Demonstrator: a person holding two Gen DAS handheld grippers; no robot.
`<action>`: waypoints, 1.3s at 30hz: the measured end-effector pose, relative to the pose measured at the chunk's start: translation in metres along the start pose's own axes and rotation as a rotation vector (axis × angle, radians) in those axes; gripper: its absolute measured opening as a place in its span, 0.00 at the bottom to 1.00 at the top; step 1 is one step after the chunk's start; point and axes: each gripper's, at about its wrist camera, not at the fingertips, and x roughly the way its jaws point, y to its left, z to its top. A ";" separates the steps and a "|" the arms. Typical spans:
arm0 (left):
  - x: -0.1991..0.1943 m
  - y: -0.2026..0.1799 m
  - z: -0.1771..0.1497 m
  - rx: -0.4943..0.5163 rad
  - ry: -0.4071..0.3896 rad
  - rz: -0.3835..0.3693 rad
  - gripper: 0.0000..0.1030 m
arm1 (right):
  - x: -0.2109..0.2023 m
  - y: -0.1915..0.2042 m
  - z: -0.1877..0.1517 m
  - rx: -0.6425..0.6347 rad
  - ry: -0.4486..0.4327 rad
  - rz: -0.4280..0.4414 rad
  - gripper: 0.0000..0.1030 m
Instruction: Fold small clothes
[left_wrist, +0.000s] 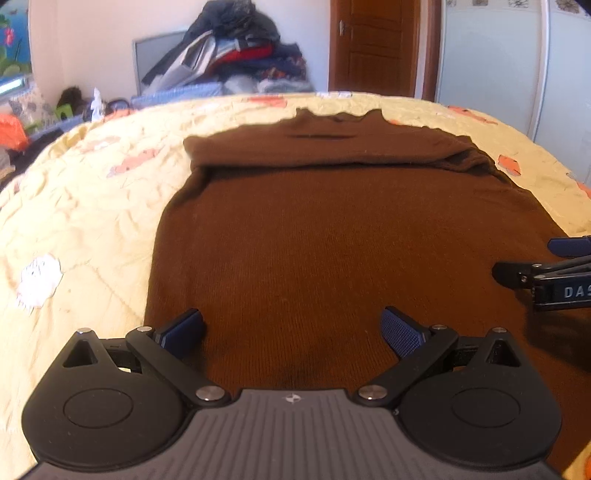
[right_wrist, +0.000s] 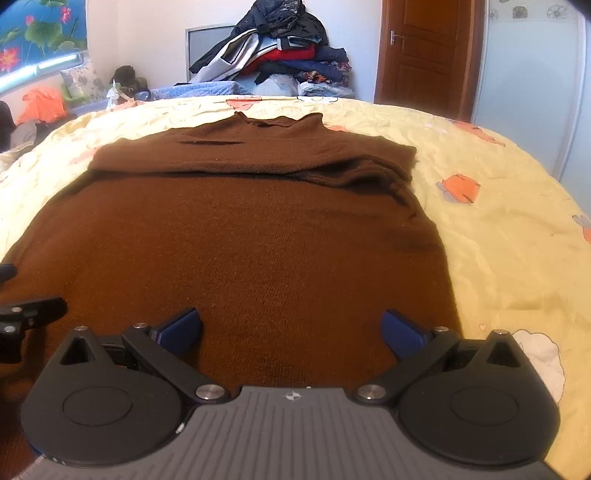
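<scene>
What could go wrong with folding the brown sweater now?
1. Both the left gripper and the right gripper are open over the middle of the brown knitted sweater, not its hem, so a pinch here might only bunch the cloth.
2. The folded-in sleeves lie loose and rumpled at the right, so lifting may undo them.
3. The wrinkled yellow quilt could make the fold uneven.

Ahead of me spreads a pale yellow bedspread (right_wrist: 491, 236) dotted with orange patches — creased all over. Past its far edge a heap of clothes (right_wrist: 280, 51) leans on the white wall, a grey panel (right_wrist: 207, 48) behind it. A brown wooden door (right_wrist: 424, 51) stands right; a lotus picture (right_wrist: 40, 33) hangs left.
</scene>
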 end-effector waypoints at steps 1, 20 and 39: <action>-0.002 -0.001 0.001 -0.001 0.020 -0.005 1.00 | -0.002 -0.002 -0.001 0.000 -0.001 -0.001 1.00; -0.029 -0.014 -0.022 0.026 0.045 -0.027 1.00 | 0.007 0.020 0.012 0.004 0.021 -0.017 1.00; -0.031 -0.015 -0.025 0.023 0.043 -0.025 1.00 | -0.022 0.029 -0.007 0.051 0.101 -0.061 1.00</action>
